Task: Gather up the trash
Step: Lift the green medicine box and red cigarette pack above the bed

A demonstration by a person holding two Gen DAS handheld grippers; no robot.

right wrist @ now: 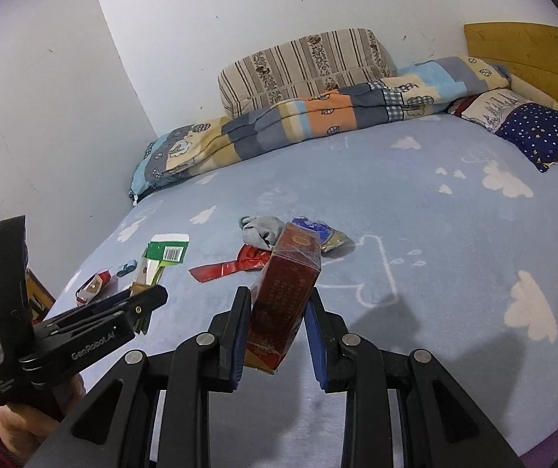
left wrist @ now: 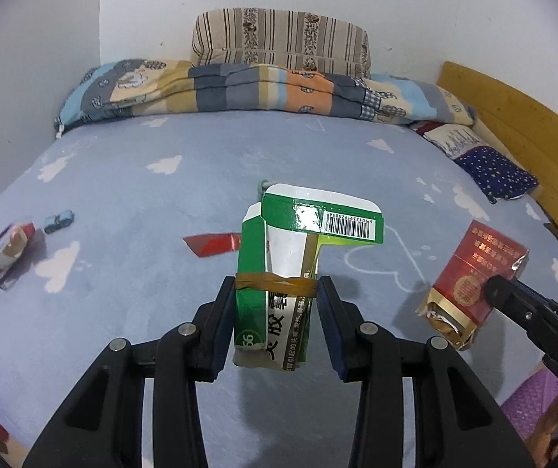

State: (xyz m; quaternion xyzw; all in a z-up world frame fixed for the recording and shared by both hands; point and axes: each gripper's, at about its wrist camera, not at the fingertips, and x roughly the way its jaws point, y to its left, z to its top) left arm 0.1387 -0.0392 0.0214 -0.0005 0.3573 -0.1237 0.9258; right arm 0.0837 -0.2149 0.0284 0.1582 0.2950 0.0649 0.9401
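My left gripper (left wrist: 277, 292) is shut on a torn green and white medicine box (left wrist: 279, 269) bound with a brown rubber band, held above the blue bed sheet. That box (right wrist: 164, 255) and the left gripper (right wrist: 144, 302) also show at the left of the right wrist view. My right gripper (right wrist: 279, 300) is shut on a red cigarette pack (right wrist: 285, 292), lifted off the bed; the pack (left wrist: 470, 280) hangs at the right of the left wrist view. On the sheet lie a red wrapper (right wrist: 232, 267), a grey crumpled item (right wrist: 259, 230) and a blue and yellow packet (right wrist: 324, 236).
A small red and white box (left wrist: 7, 251) and a little blue toy car (left wrist: 58, 221) lie at the bed's left side. A folded quilt (left wrist: 240, 87), a striped cushion (left wrist: 283, 41) and a starry pillow (left wrist: 493, 173) line the far end. A wooden headboard (left wrist: 525, 132) stands right.
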